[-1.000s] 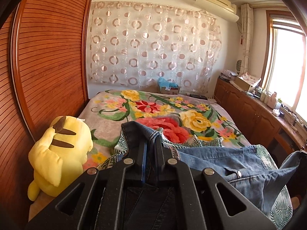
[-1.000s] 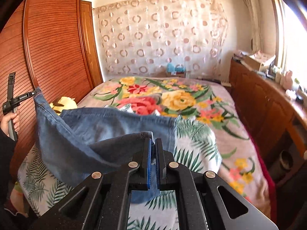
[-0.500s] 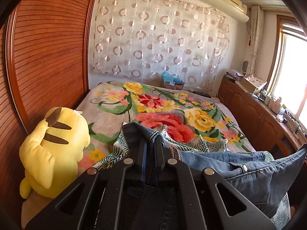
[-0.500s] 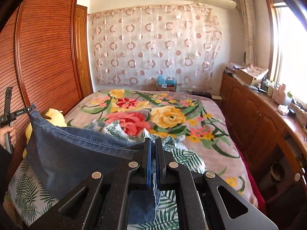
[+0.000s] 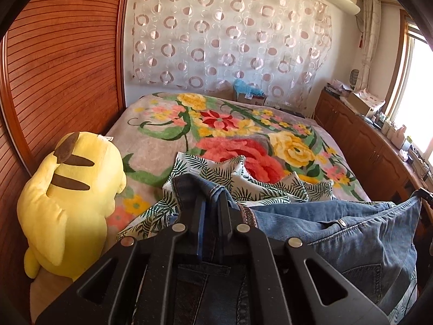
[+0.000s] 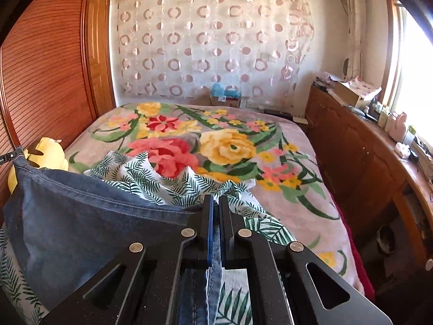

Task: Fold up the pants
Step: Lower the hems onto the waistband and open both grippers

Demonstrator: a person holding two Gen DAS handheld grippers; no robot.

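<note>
You have one pair of denim pants [image 5: 338, 233] strung between your two tools, hanging over the near end of the bed: the left gripper [image 5: 212, 205] is clamped on a bunched seam by the waistband, the right gripper [image 6: 215, 211] is pinched tight on a thin edge of the same denim. Keep both grips firm and level with each other, so the cloth stays taut between them and meets the bed without a sag or twist. I judge the step to be laying the pants out flat; bring both ends down together, and let go only once the fabric rests along its whole length. Mind the one leaf-print cloth [image 6: 173, 181] rumpled just beyond the denim; land the pants on it smoothly, or its ridges will show through the fold. To the near left, one yellow plush toy [image 5: 70, 200] sits against the wooden wardrobe [image 5: 62, 62], clear of the pants. Farther off lies one floral blanket [image 6: 230, 146], and a single curtain [image 6: 211, 46] covers the far wall.
</note>
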